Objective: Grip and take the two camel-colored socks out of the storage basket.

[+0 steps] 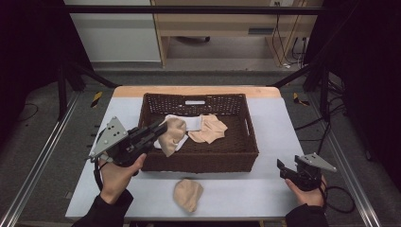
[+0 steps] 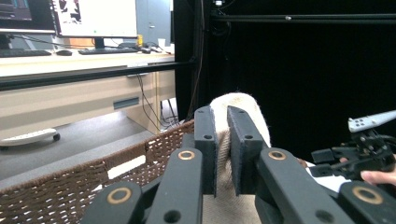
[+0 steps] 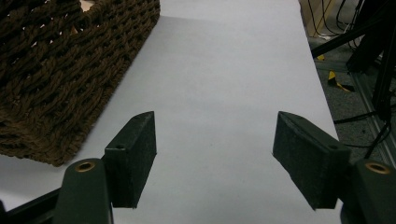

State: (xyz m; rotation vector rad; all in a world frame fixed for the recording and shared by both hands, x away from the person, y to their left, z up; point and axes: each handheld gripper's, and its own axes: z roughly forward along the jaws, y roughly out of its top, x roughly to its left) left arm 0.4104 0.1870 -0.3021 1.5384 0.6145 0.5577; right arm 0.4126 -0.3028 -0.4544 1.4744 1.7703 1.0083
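Left gripper (image 1: 158, 130), jaws pinching a beige sock (image 1: 171, 137) over the basket (image 1: 203, 158) at frame centre-left; best released well inside the rim. Right gripper (image 1: 286, 170) idles, jaws spread, lower right.

Table (image 1: 274, 123): pale grey-white top, wooden strip along the far edge. Directly on it: dark brown woven basket (image 1: 203, 160), centred toward the far side, and one beige cloth piece (image 1: 187, 194) lying loose near the front edge, just in front of the basket, not touching it. Right side of the top is bare
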